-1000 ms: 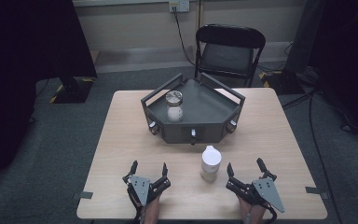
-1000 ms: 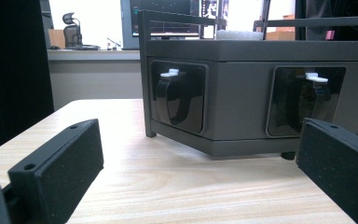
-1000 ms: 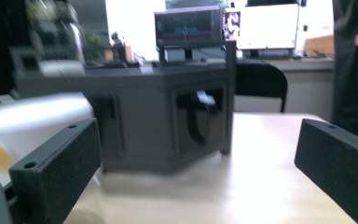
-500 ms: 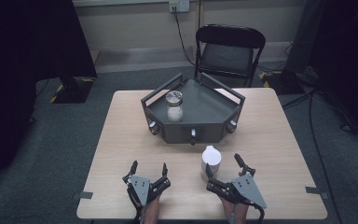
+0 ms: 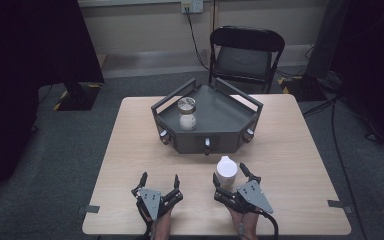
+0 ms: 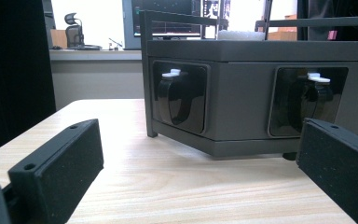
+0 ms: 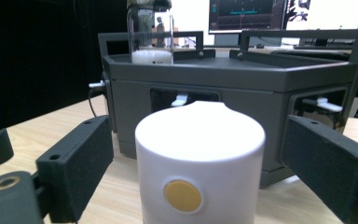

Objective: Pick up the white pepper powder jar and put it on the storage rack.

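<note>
Right tongs (image 5: 230, 176) are around the white bottle (image 5: 226, 172) near the front edge of the surface (image 5: 300, 165) — jaws have just been closing, and the bottle stands between them. In the right gripper view the bottle (image 7: 200, 163) stands upright and centred, with a yellow dot on its near face; there is a visible gap between each pad and the bottle wall, so no grip yet. The jaws are at a middling width, not wide, and not pressing.

Left tongs (image 5: 159, 183) are spread wide and hold nothing, resting low by the front edge, aimed at the grey tray box (image 6: 261, 93). They are well apart from the bottle, so the right hand is clearly the nearer one.

Key relation: the bottle lies straight ahead of the right tongs, its long axis vertical, and the jaws straddle it on either side at about mid-height. How deep the bottle sits between the pads is hard to judge from above, probably close to the tips. The next move likely only needs the jaws to finish closing squarely — an off-centre squeeze could tip it.

The bottle stands just in front of the tray box (image 5: 205, 120), not touching it. A glass jar (image 5: 187, 114) with white contents stands on the tray's top, left of centre.
</note>
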{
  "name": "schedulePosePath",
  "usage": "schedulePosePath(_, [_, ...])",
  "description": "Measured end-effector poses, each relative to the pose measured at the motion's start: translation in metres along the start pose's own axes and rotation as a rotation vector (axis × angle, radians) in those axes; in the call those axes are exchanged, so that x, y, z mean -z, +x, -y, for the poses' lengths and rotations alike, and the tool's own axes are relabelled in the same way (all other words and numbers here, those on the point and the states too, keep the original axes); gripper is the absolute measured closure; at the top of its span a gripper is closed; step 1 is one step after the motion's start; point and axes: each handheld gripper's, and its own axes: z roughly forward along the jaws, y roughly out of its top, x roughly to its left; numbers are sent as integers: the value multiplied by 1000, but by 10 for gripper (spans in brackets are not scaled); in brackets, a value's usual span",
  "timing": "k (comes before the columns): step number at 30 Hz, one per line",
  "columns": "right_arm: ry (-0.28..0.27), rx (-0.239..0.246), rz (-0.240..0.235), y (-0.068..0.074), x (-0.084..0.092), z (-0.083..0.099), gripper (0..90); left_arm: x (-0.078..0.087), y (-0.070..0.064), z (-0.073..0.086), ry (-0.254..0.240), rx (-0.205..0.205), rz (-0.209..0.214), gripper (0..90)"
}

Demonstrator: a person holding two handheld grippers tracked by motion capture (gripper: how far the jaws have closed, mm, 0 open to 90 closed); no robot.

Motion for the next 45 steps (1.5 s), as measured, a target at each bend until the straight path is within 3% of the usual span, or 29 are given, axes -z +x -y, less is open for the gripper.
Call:
schedulePosePath(14, [42,-6,-21,-4,-8,2,215,0,0,0,0,0,-3,0])
schedulePosePath(25, [56,-6,-9,-3,-10,2,293,0,0,0,0,0,0,0])
schedulePosePath(45, [66,-11,-10,-3,-10,-1,303,0,0,0,1,0,0,0])
